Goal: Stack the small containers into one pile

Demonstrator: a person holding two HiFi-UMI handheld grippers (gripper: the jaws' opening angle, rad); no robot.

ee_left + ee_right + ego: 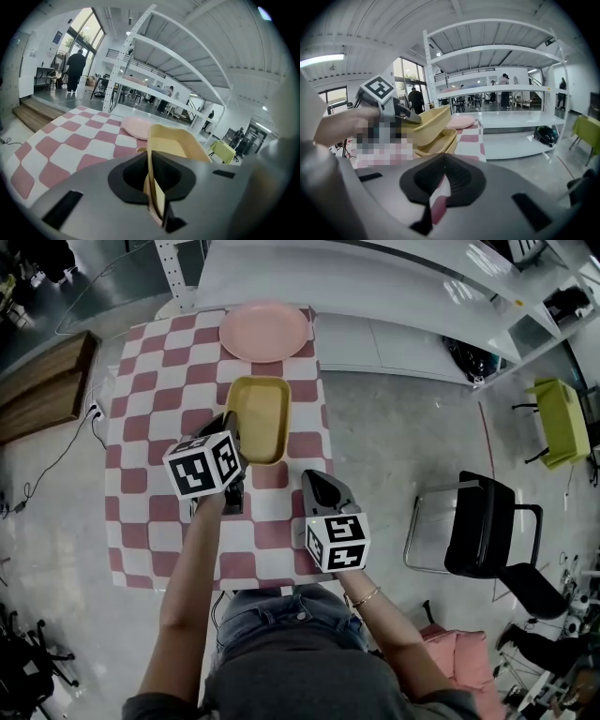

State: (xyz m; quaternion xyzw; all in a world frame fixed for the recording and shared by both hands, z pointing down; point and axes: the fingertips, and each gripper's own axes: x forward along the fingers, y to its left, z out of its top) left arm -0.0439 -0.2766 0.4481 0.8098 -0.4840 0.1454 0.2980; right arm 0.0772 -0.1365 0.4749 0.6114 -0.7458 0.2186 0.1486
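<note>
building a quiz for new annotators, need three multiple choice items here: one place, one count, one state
1. Where on the table is the pink plate? A near edge B middle C far end
2. How many yellow containers? A one B two C four
3. The left gripper is A shut on a container rim B open, empty C shut on the plate

Answers: 1 C, it lies beyond the containers in the head view. 2 B, the right gripper view shows one container held over another. 3 A, its jaws pinch the yellow rim.

Two yellow containers (433,121), one pink plate (264,330), one checked tablecloth (150,409).
</note>
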